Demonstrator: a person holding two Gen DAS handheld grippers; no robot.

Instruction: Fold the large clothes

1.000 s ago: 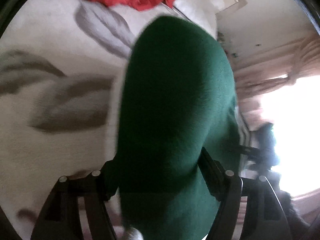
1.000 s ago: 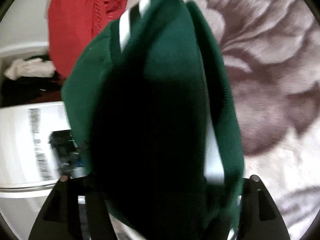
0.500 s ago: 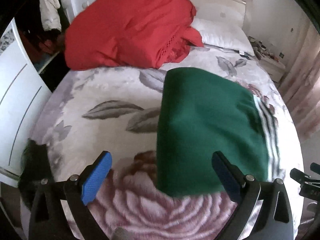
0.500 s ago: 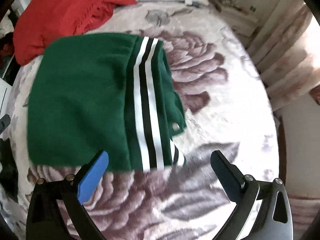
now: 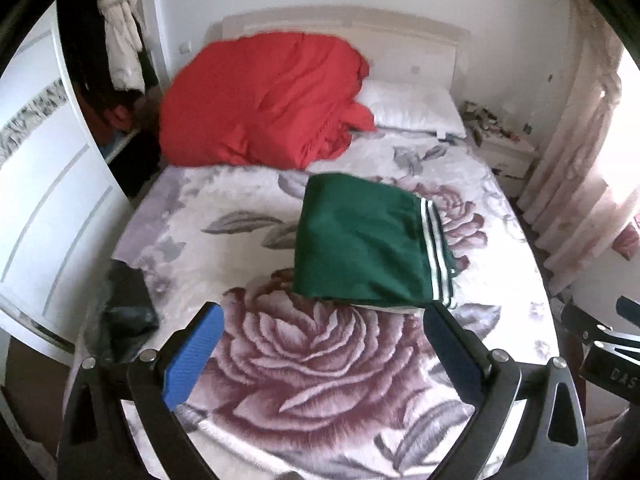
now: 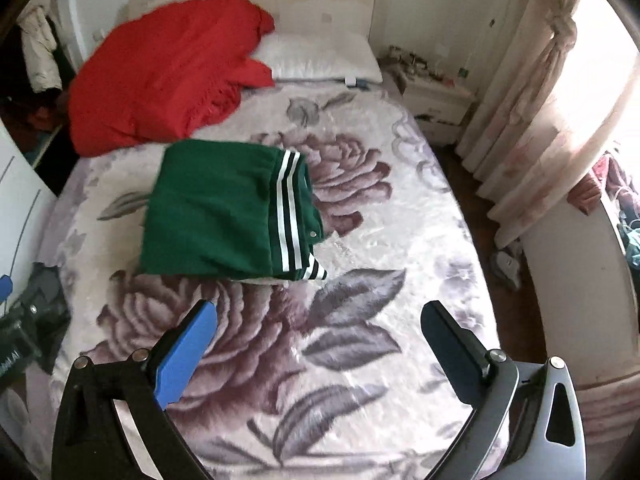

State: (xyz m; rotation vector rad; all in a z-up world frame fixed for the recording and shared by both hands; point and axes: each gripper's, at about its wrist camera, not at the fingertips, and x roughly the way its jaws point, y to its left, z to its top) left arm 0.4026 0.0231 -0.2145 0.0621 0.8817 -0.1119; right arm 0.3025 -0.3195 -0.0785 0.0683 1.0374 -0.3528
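Observation:
A green garment with white stripes lies folded into a flat rectangle on the floral bed cover. It also shows in the right wrist view, left of centre. My left gripper is open and empty, held back above the near part of the bed, apart from the garment. My right gripper is open and empty too, well short of the garment's near edge.
A red bundle of cloth and a white pillow lie at the head of the bed. A dark item sits at the bed's left edge. A wardrobe stands left, a nightstand and curtains right.
Both grippers held the green garment one second ago. They let go of it onto the bed, opened, and have pulled back away from it toward the foot of the bed.

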